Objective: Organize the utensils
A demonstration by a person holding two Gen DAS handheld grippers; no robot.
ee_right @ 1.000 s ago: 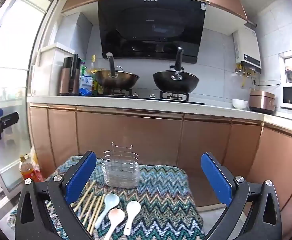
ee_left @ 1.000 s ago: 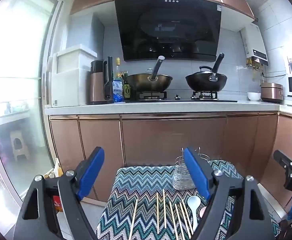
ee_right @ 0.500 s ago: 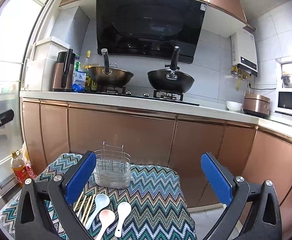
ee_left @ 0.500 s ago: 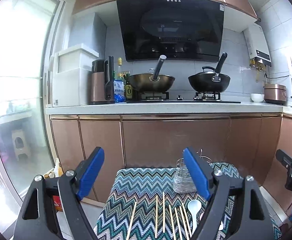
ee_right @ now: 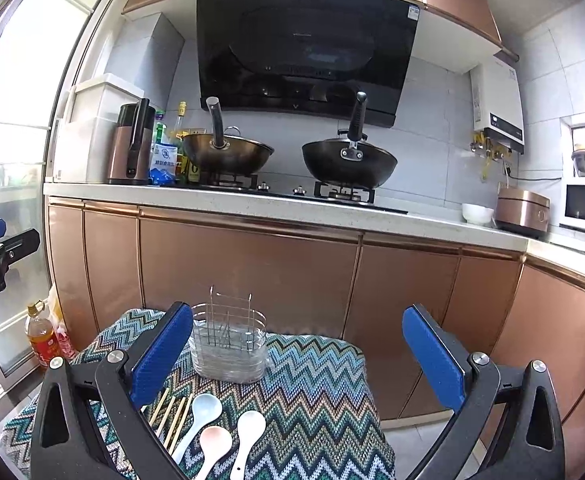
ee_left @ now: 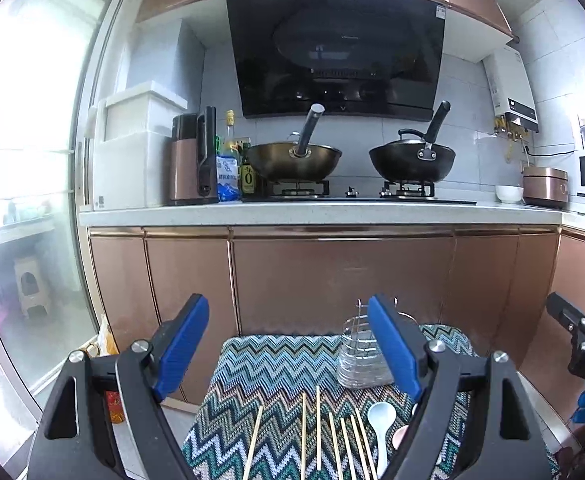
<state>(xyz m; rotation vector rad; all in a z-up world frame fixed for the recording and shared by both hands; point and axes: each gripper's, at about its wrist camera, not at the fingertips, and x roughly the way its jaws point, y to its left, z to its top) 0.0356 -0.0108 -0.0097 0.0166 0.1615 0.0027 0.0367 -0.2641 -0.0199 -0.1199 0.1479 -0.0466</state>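
Note:
A wire utensil holder (ee_right: 228, 346) stands at the far side of a zigzag-patterned cloth (ee_right: 316, 384); it also shows in the left wrist view (ee_left: 358, 354). Several wooden chopsticks (ee_left: 318, 436) lie on the cloth in front of it. Three ceramic spoons lie beside them: pale blue (ee_right: 200, 416), pink (ee_right: 212, 446) and white (ee_right: 248, 434). My left gripper (ee_left: 292, 356) is open and empty above the chopsticks. My right gripper (ee_right: 298, 360) is open and empty above the spoons.
Copper cabinet fronts (ee_right: 252, 268) stand right behind the cloth, under a counter with two woks (ee_right: 348, 162). An oil bottle (ee_right: 42, 340) stands on the floor at the left, by a glass door (ee_left: 20, 200).
Both grippers have pulled slightly back and tilted, so the cloth, holder and utensils sit a little lower and nearer in both views. Both stay open and empty.

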